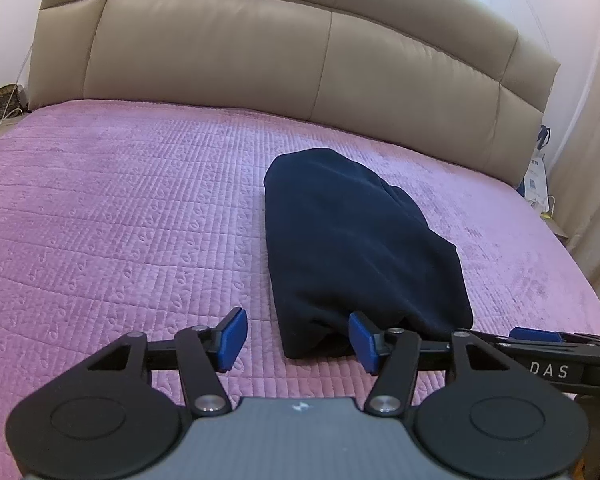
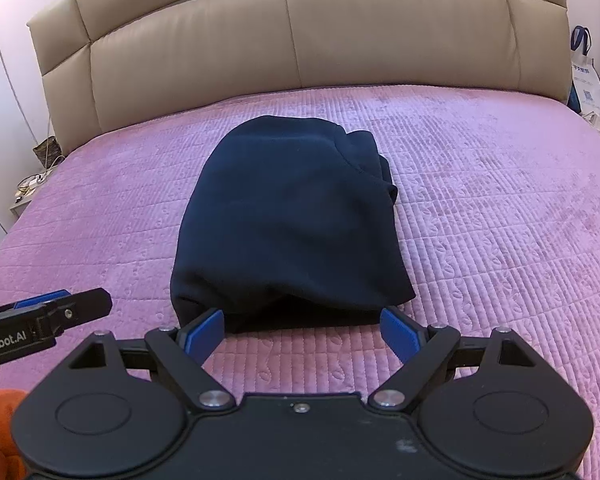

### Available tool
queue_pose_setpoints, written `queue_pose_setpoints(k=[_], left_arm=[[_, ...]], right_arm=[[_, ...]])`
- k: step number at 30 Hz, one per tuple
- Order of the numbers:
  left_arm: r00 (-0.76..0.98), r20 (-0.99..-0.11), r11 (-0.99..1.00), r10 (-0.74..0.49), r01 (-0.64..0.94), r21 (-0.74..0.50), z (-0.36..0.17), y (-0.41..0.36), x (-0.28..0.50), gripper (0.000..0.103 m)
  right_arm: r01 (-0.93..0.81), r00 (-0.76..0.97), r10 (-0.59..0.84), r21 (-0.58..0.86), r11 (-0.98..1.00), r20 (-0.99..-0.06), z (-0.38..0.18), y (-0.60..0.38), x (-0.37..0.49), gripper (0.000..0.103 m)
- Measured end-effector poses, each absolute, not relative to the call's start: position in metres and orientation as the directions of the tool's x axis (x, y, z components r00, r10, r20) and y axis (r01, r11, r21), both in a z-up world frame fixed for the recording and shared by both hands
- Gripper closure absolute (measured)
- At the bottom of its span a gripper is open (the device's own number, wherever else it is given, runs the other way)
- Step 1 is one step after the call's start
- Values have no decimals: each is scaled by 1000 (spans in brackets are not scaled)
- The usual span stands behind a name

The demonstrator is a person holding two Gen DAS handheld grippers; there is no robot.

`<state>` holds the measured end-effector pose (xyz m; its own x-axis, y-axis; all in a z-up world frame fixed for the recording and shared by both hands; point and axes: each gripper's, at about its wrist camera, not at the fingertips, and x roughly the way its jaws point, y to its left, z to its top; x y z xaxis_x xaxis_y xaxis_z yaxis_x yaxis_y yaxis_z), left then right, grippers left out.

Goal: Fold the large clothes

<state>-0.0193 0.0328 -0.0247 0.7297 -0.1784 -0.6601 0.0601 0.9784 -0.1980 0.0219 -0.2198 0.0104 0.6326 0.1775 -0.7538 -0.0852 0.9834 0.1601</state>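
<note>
Both the left hand-held gripper (image 1: pixel 298 338) and right hand-held gripper (image 2: pixel 302 330) stood apart, gripping nothing; the folded navy garment (image 2: pixel 288 220) looked bulky enough to slump open if nudged.

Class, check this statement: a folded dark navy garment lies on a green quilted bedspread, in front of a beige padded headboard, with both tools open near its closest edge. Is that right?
One detail is wrong: the bedspread is pink, not green, as the right wrist view shows. The rest holds: the folded navy garment lies before the beige headboard, with the left tool and right tool open near its closest edge.
</note>
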Motion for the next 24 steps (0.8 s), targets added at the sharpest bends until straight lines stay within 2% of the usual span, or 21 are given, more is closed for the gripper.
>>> queue_pose_setpoints(k=[2,5,16,24], left_arm=[[734,-657,980,-171,58,-191,-24,31,-21,42],[735,-663,986,-142,43,-163,-23,27,-21,25],[740,-666,994,-95,38,-99,-23,21,-21,25],[788,-607,994,-104,54,-100,-18,21,-28,23]], right_arm=[[-85,631,180,164,983,-754,10,-220,22,2],[-85,625,183,167,982,-759,8,-220,23,2],[-96,617,192,169,981,-763,7,-221,23,2],[-95,611,189,166,982,-768,6,-221,25,2]])
